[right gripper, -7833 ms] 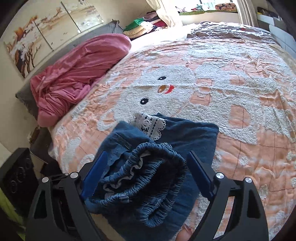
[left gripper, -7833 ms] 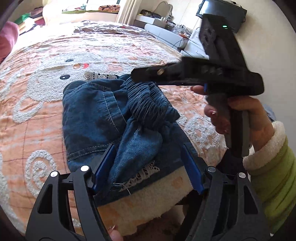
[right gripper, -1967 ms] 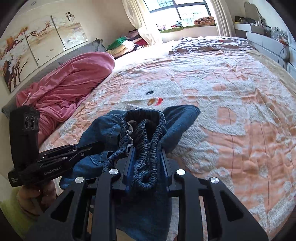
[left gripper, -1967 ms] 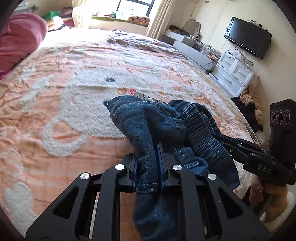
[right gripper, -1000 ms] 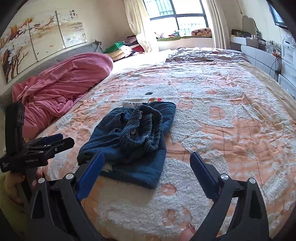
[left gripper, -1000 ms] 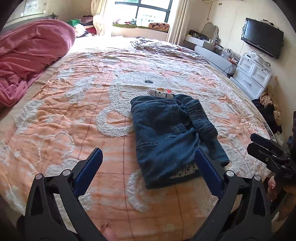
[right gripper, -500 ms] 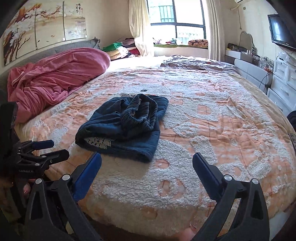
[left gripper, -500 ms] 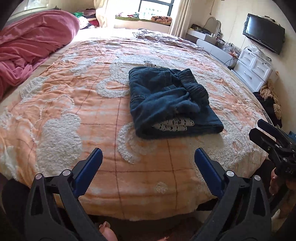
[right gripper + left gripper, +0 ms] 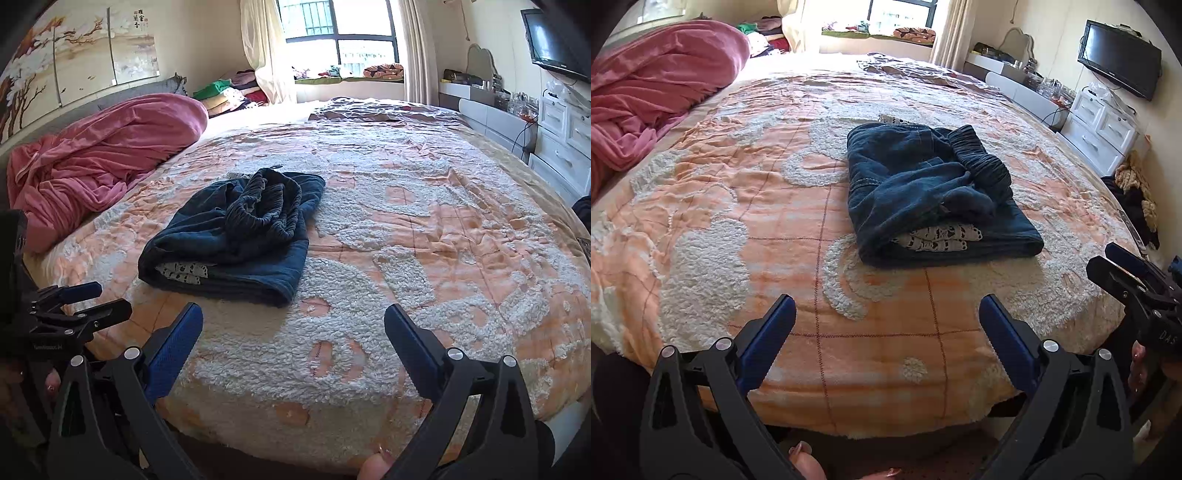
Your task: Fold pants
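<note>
The dark blue denim pants (image 9: 931,192) lie folded in a loose bundle on the orange and white bedspread (image 9: 738,206), elastic waistband on top and white lace trim showing at the near edge. They also show in the right wrist view (image 9: 236,236). My left gripper (image 9: 886,317) is open and empty, held back at the bed's near edge, well short of the pants. My right gripper (image 9: 293,325) is open and empty, also back from the pants. Each gripper shows at the side of the other's view.
A pink blanket (image 9: 103,162) is heaped at the left side of the bed. White drawers (image 9: 1104,129) and a wall TV (image 9: 1119,59) stand to the right. Clothes are piled by the window (image 9: 236,92). Dark clothing (image 9: 1134,199) lies on the floor at right.
Both grippers let go of the pants about a second ago and have drawn back from them toward the bed's edge. The pants lie still on the bedspread.
</note>
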